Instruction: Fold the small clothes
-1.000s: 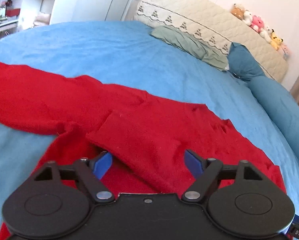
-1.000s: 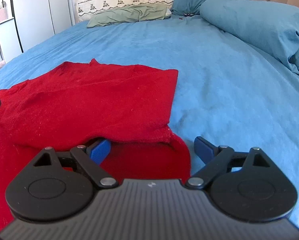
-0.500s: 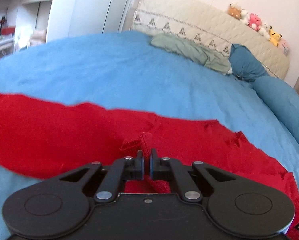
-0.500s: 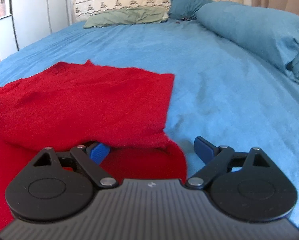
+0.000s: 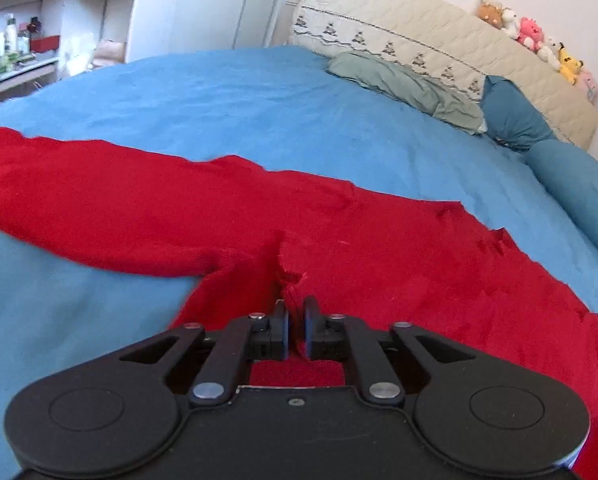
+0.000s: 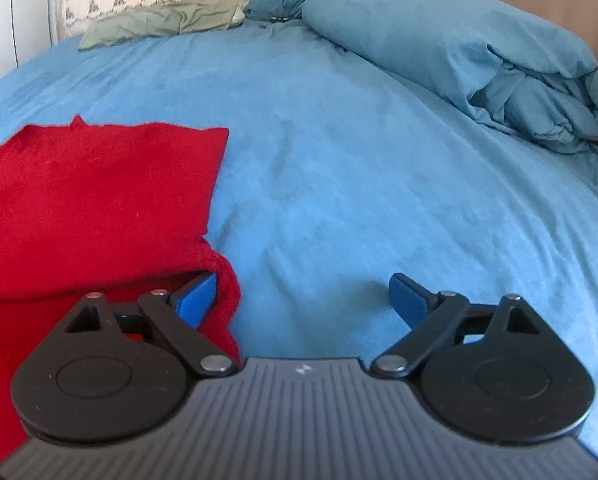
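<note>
Red sweater lies spread on the blue bedsheet. Left gripper is pinched onto a fold of it. Right gripper gapes wide at the sweater's edge, holding nothing.

The bed is covered by a blue sheet. A red garment lies spread on it, one sleeve stretched out flat to the side. Near the quilted headboard a grey-green cloth lies crumpled beside a dark teal pillow. A bunched blue duvet rests along one edge of the bed.
</note>
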